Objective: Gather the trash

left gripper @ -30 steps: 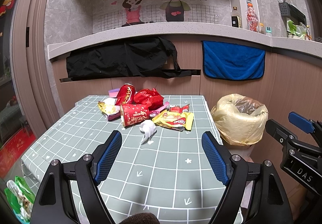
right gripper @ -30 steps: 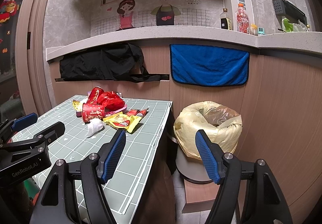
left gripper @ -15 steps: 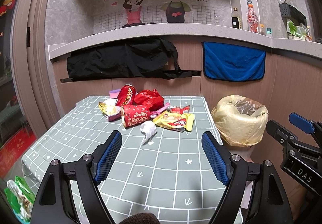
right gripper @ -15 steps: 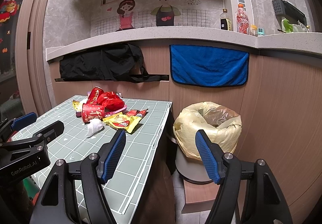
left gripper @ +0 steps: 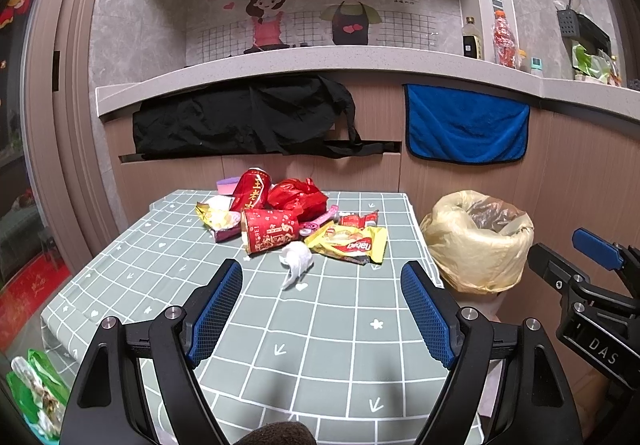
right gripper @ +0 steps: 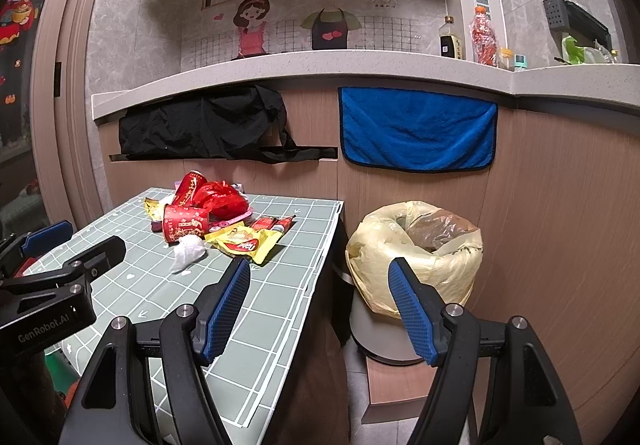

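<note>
A heap of trash lies at the far end of the green checked table (left gripper: 320, 325): a red can (left gripper: 252, 189), a red paper cup (left gripper: 268, 231) on its side, a red plastic bag (left gripper: 296, 197), a yellow snack wrapper (left gripper: 352, 243) and a crumpled white tissue (left gripper: 296, 259). A bin with a yellow liner (left gripper: 476, 241) stands right of the table; it also shows in the right wrist view (right gripper: 416, 249). My left gripper (left gripper: 322, 309) is open and empty over the table, short of the tissue. My right gripper (right gripper: 320, 305) is open and empty, past the table's right edge, near the bin.
A wooden counter wall runs behind, with a black cloth (left gripper: 248, 121) and a blue towel (left gripper: 466, 125) hanging on it. Bottles (left gripper: 504, 37) stand on the counter. A green bag (left gripper: 36, 393) lies on the floor at the left.
</note>
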Demonstrator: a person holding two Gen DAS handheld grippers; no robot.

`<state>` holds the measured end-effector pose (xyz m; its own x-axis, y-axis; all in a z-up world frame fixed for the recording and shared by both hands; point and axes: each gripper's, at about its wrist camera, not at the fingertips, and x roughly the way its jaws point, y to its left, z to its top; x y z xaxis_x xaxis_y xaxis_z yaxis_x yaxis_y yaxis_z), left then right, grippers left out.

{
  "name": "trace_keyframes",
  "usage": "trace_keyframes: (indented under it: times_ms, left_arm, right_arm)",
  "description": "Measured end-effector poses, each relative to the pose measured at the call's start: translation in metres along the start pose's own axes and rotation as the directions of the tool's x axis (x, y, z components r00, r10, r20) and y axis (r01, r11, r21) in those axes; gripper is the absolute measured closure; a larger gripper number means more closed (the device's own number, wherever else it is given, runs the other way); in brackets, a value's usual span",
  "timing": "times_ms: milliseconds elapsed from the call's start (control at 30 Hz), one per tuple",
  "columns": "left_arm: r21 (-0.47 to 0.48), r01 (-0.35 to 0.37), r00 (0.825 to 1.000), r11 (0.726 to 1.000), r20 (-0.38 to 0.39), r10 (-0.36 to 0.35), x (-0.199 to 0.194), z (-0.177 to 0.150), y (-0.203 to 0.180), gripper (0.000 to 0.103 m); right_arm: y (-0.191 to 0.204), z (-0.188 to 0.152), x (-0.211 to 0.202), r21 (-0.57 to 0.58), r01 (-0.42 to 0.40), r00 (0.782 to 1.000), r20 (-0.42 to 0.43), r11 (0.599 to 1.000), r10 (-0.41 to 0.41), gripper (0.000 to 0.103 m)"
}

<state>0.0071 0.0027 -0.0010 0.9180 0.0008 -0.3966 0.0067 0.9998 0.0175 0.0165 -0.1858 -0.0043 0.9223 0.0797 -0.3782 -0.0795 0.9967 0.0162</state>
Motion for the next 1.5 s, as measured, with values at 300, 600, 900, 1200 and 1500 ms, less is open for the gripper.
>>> trace_keyframes:
  times_ms: [300, 600, 900, 1200, 1500]
  left_arm:
    - [-0.083, -0.014, 0.999, 0.996, -0.041, 0.011, 0.04, 0.03, 0.046, 0.022]
    - [-0.142, 0.009, 0.997, 0.99, -0.078, -0.021, 0.129, 0.066, 0.132, 0.022]
    - [-0.22, 0.101, 0.967, 0.97, -0.206, -0.148, 0.213, 0.053, 0.179, 0.022]
    - [-0.249, 0.097, 0.954, 0.964, -0.251, -0.161, 0.236, 0.04, 0.192, 0.021]
    - [-0.277, 0.152, 0.907, 0.949, -0.344, -0.245, 0.251, 0.031, 0.178, 0.022]
  right_arm:
    - [0.009, 0.025, 0.037, -0.055, -0.052, 0.999, -0.008, 0.997, 0.052, 0.034]
    - [0.044, 0.06, 0.122, -0.179, -0.209, 0.977, -0.069, 0.961, 0.2, 0.034]
    - [0.083, 0.049, 0.217, -0.203, -0.372, 0.913, -0.254, 0.906, 0.318, 0.035]
    - [0.119, 0.036, 0.243, -0.287, -0.463, 0.864, -0.356, 0.839, 0.355, 0.038]
    - [0.106, 0.028, 0.298, -0.252, -0.472, 0.823, -0.469, 0.845, 0.32, 0.038]
